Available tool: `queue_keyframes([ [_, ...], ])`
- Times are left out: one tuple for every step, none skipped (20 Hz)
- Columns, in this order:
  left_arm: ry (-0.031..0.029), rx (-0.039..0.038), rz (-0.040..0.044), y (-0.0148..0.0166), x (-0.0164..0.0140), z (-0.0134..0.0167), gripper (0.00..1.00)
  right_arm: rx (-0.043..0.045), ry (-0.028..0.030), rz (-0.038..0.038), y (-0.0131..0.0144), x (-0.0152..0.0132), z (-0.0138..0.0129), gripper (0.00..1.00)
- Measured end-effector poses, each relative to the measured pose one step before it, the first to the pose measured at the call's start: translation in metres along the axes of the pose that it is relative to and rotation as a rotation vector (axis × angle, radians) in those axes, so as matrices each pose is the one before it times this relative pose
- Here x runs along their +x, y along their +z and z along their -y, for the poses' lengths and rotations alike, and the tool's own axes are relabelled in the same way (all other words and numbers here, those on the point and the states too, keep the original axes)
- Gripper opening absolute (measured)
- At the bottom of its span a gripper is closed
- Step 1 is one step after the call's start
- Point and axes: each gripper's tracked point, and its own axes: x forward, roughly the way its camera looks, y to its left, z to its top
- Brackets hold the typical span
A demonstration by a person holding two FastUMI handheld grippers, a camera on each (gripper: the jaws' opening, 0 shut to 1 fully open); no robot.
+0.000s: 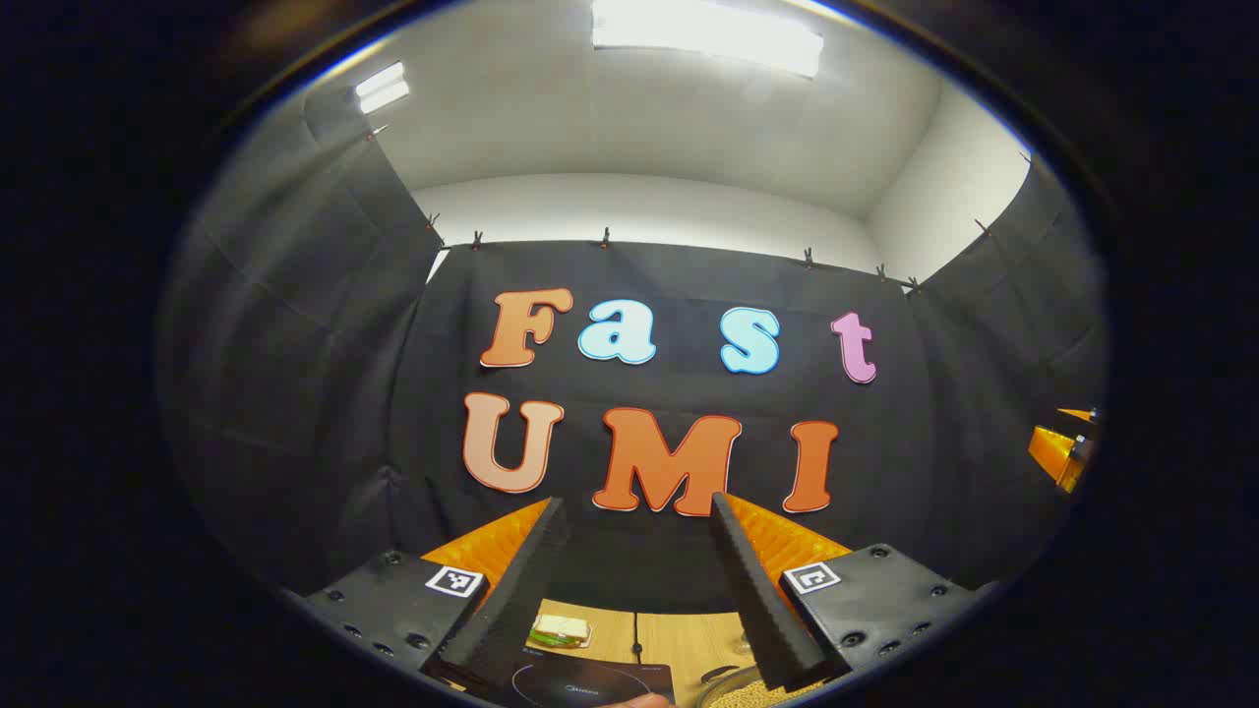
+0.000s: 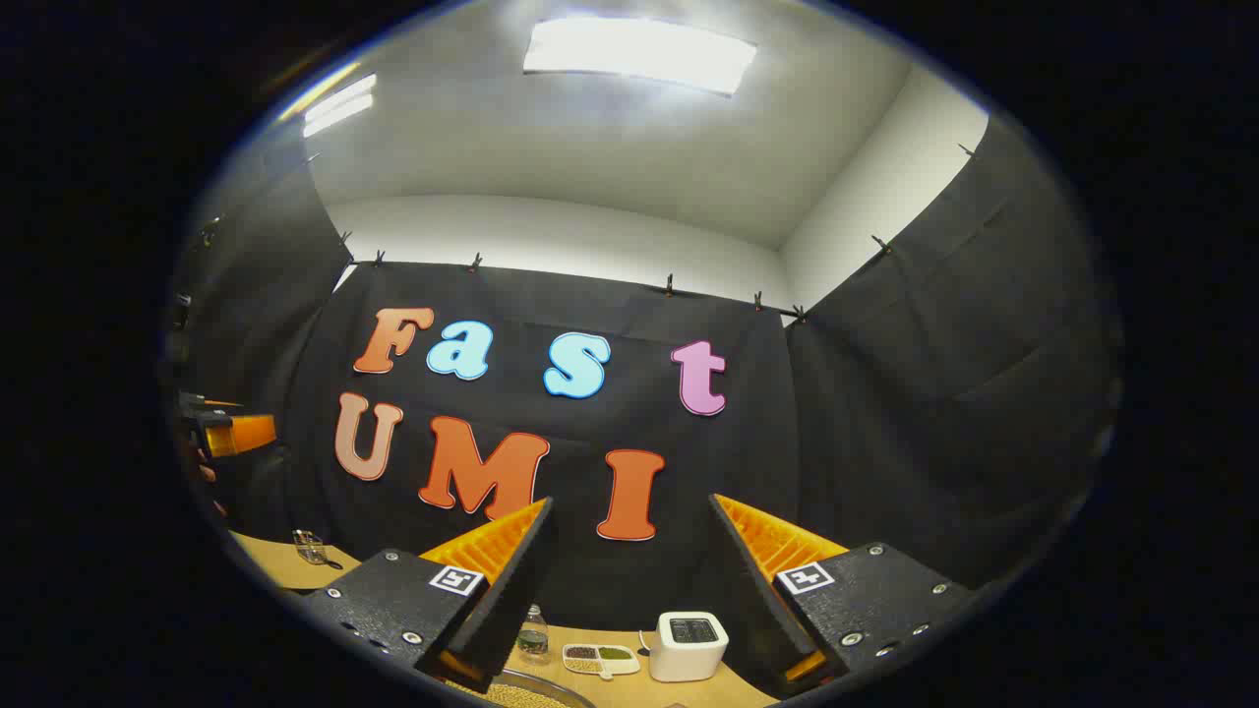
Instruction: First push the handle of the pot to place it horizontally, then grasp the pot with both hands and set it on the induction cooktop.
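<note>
In the left gripper view the pot's (image 1: 740, 691) metal rim and its grainy beige contents peek in at the bottom right, just below my right finger. The black induction cooktop (image 1: 590, 680) lies on the wooden table (image 1: 679, 639) low between the fingers. My left gripper (image 1: 637, 506) is open, held high and empty. In the right gripper view the pot (image 2: 526, 694) shows as a rim arc at the bottom edge, under my left finger. My right gripper (image 2: 631, 503) is open too, with nothing between its fingers. Farther off, the left gripper (image 2: 234, 434) appears at the left edge.
A sandwich-like item (image 1: 561, 630) and a cable (image 1: 637, 644) lie behind the cooktop. Toward the back of the table stand a small bottle (image 2: 532, 635), a divided dish (image 2: 600, 659) and a white box appliance (image 2: 690, 644). A glass object (image 2: 310, 547) sits far left. Black cloth walls enclose the booth.
</note>
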Motion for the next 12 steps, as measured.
queue_keyframes([
  [-0.00328,-0.00335,0.00422,0.00088,-0.00037,0.00118,0.98,0.00304,0.00171,0.00062,0.0012,-0.00002,0.00013,0.93],
  [-0.00238,-0.00064,0.00403,0.00147,-0.0001,0.00027,0.98,0.00552,0.00295,0.00177,0.00133,-0.00029,-0.0007,0.93],
  [-0.00126,0.00337,0.00269,0.00025,-0.00228,0.00042,0.98,0.0048,0.00044,0.00315,0.00104,-0.00113,0.00036,0.93],
  [-0.00014,0.00307,0.00102,0.0,-0.00046,0.00012,0.98,0.00203,-0.00068,0.00324,0.00172,-0.00056,0.00061,0.93],
  [-0.00244,0.00046,-0.00071,-0.0006,-0.00083,0.00044,0.98,0.0005,-0.00206,0.00289,0.00035,-0.00067,0.00139,0.93],
  [-0.00341,-0.00037,-0.00147,-0.00042,0.00014,0.00019,0.98,-0.00134,-0.00109,0.00192,0.00044,0.00033,0.00012,0.93],
  [-0.00064,-0.00011,-0.00156,0.00016,-0.00143,0.00038,0.98,-0.00092,-0.00139,0.00084,0.00115,-0.0007,0.00014,0.93],
  [-0.00082,0.00348,-0.00066,-0.00047,0.00043,-0.00084,0.96,-0.00012,0.0,-0.00018,-0.00012,0.00011,-0.0002,0.93],
  [-0.00836,0.00967,-0.00047,0.00188,-0.00064,-0.00013,0.95,0.00024,0.00205,-0.00013,0.00021,-0.00074,-0.00068,0.93],
  [-0.01335,0.01224,-0.00411,0.00163,-0.00027,0.00036,0.94,-0.00107,0.00453,-0.00343,-0.00026,0.00018,-0.00136,0.93],
  [-0.00033,0.00927,0.0005,0.00372,-0.00075,-0.0033,0.92,-0.00279,0.00695,-0.00752,-0.00233,-0.00043,-0.00215,0.93],
  [0.00494,-0.00033,0.00525,0.00391,0.00027,-0.00366,0.95,-0.00098,0.00186,-0.00764,-0.00109,0.00011,-0.00056,0.93],
])
